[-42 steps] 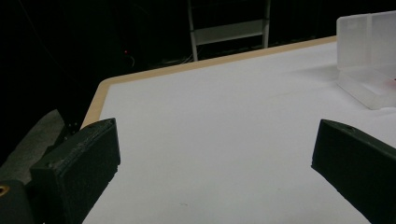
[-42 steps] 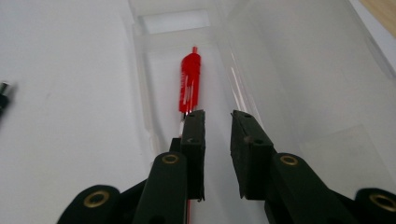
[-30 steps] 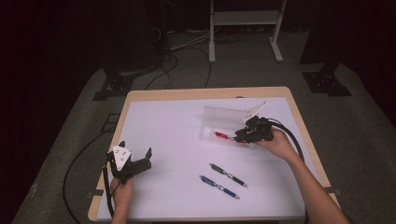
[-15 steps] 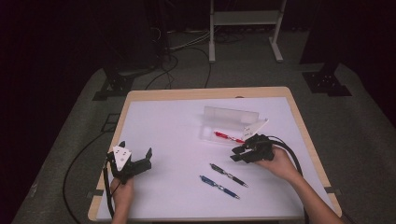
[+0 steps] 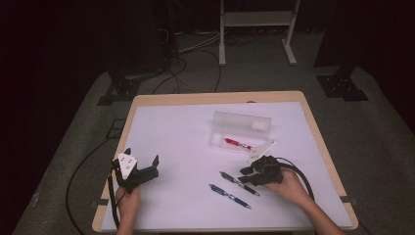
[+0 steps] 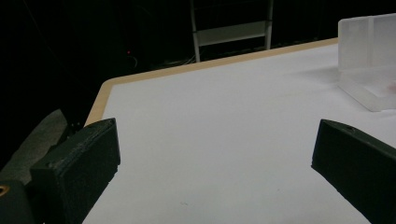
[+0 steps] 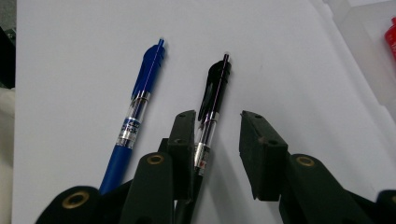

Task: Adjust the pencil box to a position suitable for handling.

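Observation:
A black pen (image 5: 239, 182) and a blue pen (image 5: 230, 195) lie side by side on the white table top. My right gripper (image 5: 243, 175) is low over the black pen. In the right gripper view its jaws (image 7: 218, 119) stand apart with the black pen (image 7: 215, 88) between them, close to the left jaw and not clamped; the blue pen (image 7: 144, 88) lies just left. A red pen (image 5: 238, 143) rests in a clear plastic box (image 5: 241, 126). My left gripper (image 5: 143, 159) is held wide open near the table's front left, and nothing lies between its jaws (image 6: 217, 135).
The clear box (image 6: 369, 60) stands open, its lid upright behind the tray. The table's wooden rim (image 5: 215, 98) borders the white mat. Cables trail from both grippers. A metal stand (image 5: 254, 29) and floor cables lie beyond the far edge.
My right gripper has moved away from the clear box toward the near edge and down to the black pen. The left gripper has stayed put.

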Action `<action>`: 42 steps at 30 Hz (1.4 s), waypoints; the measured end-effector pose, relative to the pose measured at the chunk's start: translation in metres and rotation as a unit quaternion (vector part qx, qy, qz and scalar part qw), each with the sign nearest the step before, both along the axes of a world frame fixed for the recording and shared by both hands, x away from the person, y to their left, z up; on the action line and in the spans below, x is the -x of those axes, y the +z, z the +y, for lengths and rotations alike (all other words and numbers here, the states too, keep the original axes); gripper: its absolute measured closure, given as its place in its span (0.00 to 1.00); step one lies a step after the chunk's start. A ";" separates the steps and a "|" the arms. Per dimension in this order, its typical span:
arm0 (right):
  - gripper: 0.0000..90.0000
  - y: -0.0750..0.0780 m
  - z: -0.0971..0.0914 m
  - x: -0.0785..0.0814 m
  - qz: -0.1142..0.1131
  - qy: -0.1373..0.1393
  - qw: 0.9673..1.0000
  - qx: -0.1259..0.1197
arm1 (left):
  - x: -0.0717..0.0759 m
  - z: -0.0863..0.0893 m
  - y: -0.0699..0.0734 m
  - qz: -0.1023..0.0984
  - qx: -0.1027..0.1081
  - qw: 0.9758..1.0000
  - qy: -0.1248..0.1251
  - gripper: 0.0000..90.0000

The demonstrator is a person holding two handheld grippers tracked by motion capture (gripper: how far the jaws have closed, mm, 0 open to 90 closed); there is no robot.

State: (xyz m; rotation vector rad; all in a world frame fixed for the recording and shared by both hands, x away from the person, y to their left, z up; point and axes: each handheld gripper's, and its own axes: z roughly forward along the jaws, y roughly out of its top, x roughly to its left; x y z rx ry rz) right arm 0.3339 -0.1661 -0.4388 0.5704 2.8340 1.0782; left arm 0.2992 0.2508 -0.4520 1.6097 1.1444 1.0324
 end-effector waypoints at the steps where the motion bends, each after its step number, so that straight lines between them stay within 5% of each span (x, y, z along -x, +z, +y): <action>1: 0.72 -0.002 0.002 0.001 0.009 -0.003 1.000 -0.002 | 0.000 0.000 0.000 0.000 0.000 1.000 0.000 0.00; 17: 0.76 -0.020 0.013 0.005 0.012 -0.004 1.000 0.018 | 0.000 0.000 0.000 0.000 -0.002 1.000 0.000 0.00; 27: 0.81 -0.022 0.018 0.013 -0.017 -0.015 0.999 0.039 | 0.000 0.000 0.000 0.000 -0.002 1.000 0.000 0.00; 42: 0.88 -0.016 0.012 0.012 -0.019 -0.015 0.999 0.027 | 0.000 0.000 0.000 0.000 0.000 1.000 0.000 0.00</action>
